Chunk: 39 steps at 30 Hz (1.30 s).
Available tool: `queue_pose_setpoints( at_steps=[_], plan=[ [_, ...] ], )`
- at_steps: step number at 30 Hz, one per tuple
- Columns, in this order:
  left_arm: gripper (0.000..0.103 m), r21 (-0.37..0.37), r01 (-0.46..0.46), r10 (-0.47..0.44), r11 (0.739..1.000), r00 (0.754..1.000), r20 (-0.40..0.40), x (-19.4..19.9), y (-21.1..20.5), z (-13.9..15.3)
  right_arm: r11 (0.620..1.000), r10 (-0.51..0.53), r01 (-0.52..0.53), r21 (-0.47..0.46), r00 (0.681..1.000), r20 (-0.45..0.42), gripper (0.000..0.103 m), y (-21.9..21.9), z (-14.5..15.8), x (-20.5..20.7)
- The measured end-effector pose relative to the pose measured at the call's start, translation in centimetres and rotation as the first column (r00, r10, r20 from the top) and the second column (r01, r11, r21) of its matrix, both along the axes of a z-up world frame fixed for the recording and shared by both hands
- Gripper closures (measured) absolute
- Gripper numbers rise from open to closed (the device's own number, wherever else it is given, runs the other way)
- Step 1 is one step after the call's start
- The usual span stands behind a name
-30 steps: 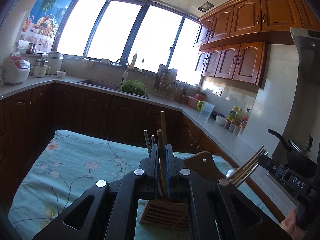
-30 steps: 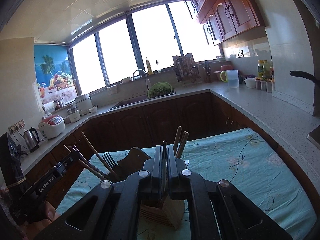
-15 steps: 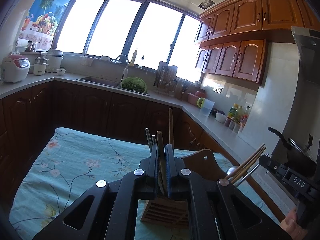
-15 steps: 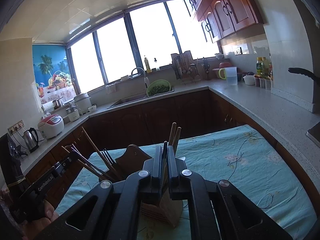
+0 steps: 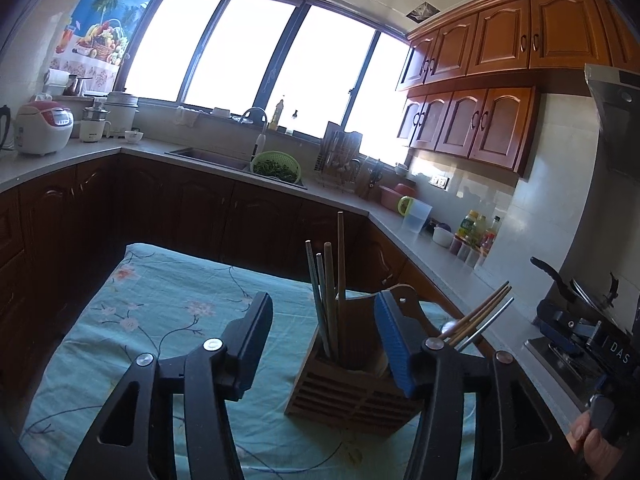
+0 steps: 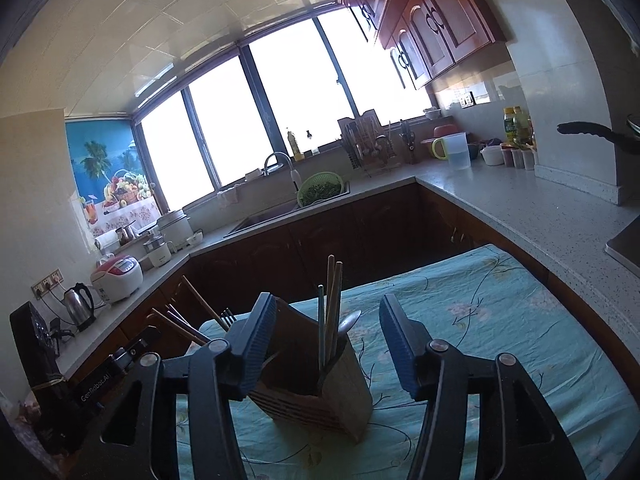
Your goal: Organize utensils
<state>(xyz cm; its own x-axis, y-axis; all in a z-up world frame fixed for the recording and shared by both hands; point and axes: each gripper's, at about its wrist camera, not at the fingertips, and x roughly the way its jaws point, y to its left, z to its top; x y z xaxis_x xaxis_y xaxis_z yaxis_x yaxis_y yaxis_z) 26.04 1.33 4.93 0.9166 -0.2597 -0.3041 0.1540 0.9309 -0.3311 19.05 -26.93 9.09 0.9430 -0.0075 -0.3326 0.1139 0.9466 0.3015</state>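
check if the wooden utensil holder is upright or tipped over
Upright: the wooden utensil holder stands on its base on the floral tablecloth, chopsticks poking up out of it.

holder (image 5: 352, 392): slatted bare wood, matt | chopsticks (image 5: 341, 276): wood, some grey metal | desk (image 5: 168, 312): teal floral cloth, soft, wrinkled | fingers (image 5: 394, 344): ribbed blue rubber on matt black plastic | counter (image 6: 532, 208): speckled stone, smooth | cabinets (image 5: 500, 40): glossy varnished wood

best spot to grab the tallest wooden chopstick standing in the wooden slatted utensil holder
Grip the tallest wooden chopstick on its bare upper shaft, coming from above with the fingers either side. It stands near upright in the wooden slatted utensil holder, its top clear of the neighbouring sticks; lower down they crowd together, leaving little room.
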Motion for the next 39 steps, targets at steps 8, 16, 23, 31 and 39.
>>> queue_pose_setpoints(
  at_steps=[8, 16, 23, 31, 39],
  plan=[
    [0.037, -0.021, -0.037, 0.035, 0.999, 0.995, -0.089, -4.9, 1.4, -2.4, 0.999, 0.034, -0.032, 0.035, 0.998, -0.055, 0.027, 0.7, -3.3, -3.2],
    [0.037, -0.003, -0.046, 0.045, 0.999, 0.989, -0.138, -9.0, 1.6, -2.4, 0.997, 0.059, -0.053, 0.056, 0.993, -0.104, 0.027, 1.8, -5.6, -5.4],
    [0.037, 0.005, -0.051, 0.051, 0.999, 0.986, -0.158, -11.9, 1.5, -1.7, 0.996, 0.070, -0.064, 0.061, 0.993, -0.099, 0.025, 2.3, -5.7, -7.2],
    [0.024, 0.039, -0.061, 0.065, 0.997, 0.988, -0.138, -15.1, 1.8, -1.5, 0.997, 0.073, -0.071, 0.029, 0.994, -0.081, 0.018, 3.6, -6.0, -9.7],
    [0.008, 0.097, -0.062, 0.071, 0.993, 0.993, -0.090, -18.8, 1.8, -0.8, 0.996, 0.070, -0.069, -0.058, 0.998, 0.005, 0.000, 4.6, -4.2, -13.2]
  ],
)
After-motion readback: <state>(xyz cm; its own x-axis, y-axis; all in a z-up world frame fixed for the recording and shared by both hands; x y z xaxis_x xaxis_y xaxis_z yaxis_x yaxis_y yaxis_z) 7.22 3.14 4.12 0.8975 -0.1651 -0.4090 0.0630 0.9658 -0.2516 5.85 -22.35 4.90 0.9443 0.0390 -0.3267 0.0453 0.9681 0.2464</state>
